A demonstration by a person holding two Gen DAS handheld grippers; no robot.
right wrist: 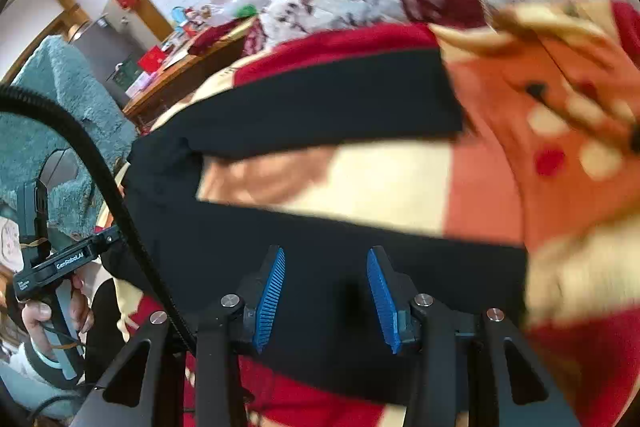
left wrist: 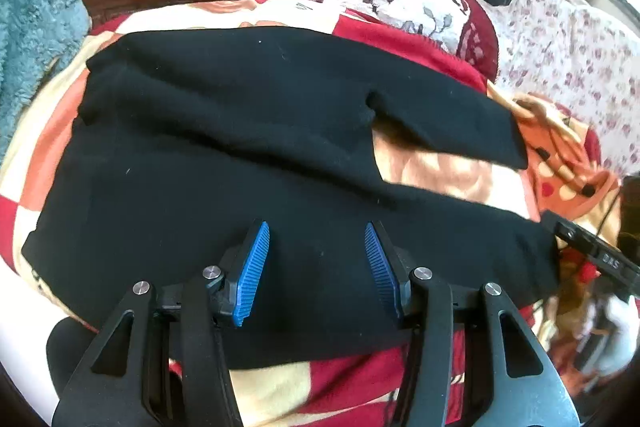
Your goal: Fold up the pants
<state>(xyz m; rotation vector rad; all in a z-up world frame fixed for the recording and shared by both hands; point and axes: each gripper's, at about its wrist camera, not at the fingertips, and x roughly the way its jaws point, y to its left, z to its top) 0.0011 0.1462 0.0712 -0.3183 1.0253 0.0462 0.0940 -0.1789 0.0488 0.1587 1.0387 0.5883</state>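
The black pants (left wrist: 224, 147) are laid flat on a patterned blanket (left wrist: 432, 171), long axis running left to right (waist left, legs splayed rightward). The left gripper (left wrist: 316, 267) and right gripper (right wrist: 326, 297) are held above them, jaws parted, nothing clamped.

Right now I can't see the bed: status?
Both hand-held grippers open, empty, over pants. Pants flat on blanket, legs apart. Nothing blocking.

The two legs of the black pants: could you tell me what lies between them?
Only bare blanket shows between the two legs of the black pants, no other object; both wrist views show it.
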